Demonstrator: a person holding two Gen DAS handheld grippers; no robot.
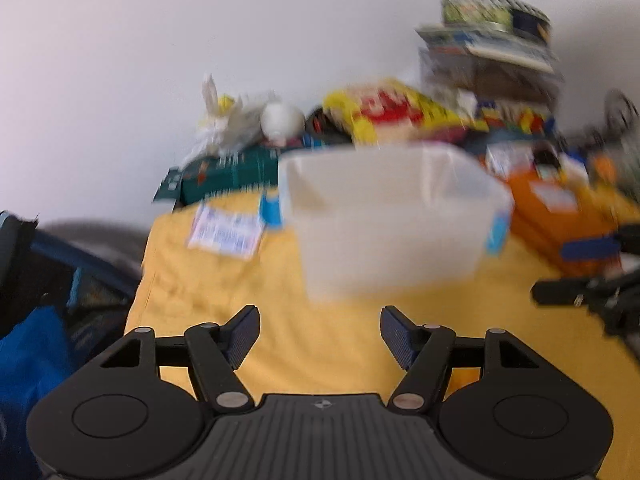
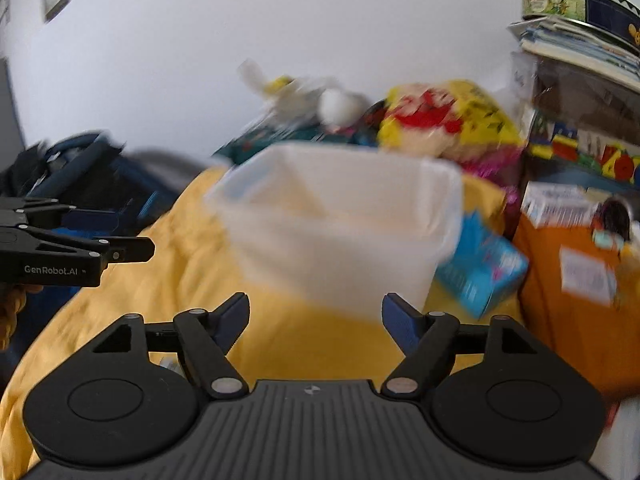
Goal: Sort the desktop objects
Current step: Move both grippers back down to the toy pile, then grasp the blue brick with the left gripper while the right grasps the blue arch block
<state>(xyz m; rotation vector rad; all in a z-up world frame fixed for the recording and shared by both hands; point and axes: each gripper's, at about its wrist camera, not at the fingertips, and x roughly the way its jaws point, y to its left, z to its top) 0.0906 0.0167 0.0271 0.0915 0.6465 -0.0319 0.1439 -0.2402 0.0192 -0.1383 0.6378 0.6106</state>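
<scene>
Both pictures are blurry. The white tub [image 1: 392, 216] looks smeared, and the inside is too foggy to see. Behind the white tub, the yellow bag [image 2: 448, 116] has red letters too fuzzy to read.

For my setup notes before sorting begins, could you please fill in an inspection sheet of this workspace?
Surface: yellow cloth, wrinkled, covering the desk.
Job's things: empty translucent bin; white leaflet to its left in the left wrist view; blue packet by its right side in the right wrist view.
Clutter: yellow snack bag, orange box, round tin on stacked books.
Grippers: left claw and right claw both open, empty.
Cables: nothing seen.
Surroundings: white wall; frames blurred.
</scene>
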